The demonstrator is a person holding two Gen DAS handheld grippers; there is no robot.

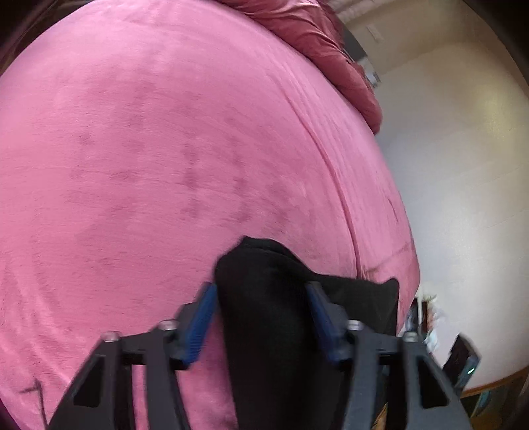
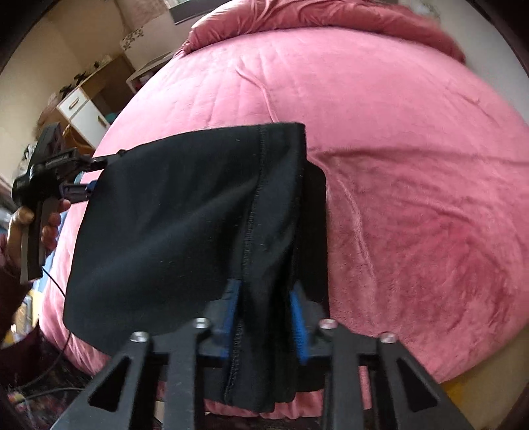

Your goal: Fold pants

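Pinching black pants (image 2: 185, 211) between both claws, above pink bed (image 2: 413, 149).

black pants (image 2: 185, 215) | folded, seam visible | held above bed

Stretched above the bed (image 2: 413, 198): pants (image 2: 185, 211), one end in the right gripper (image 2: 264, 314), the other in the left gripper (image 2: 84, 180) farther left. Heaped behind on the bed: blanket (image 2: 330, 16).

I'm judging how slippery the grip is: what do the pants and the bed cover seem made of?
Pants: black, matte knit, probably cotton jersey; soft drape, stitched seam. Bed cover: pink plush, likely fleece or velvet; brushed nap shows darker streaks. Both grippers, left and right, clamp the cloth.
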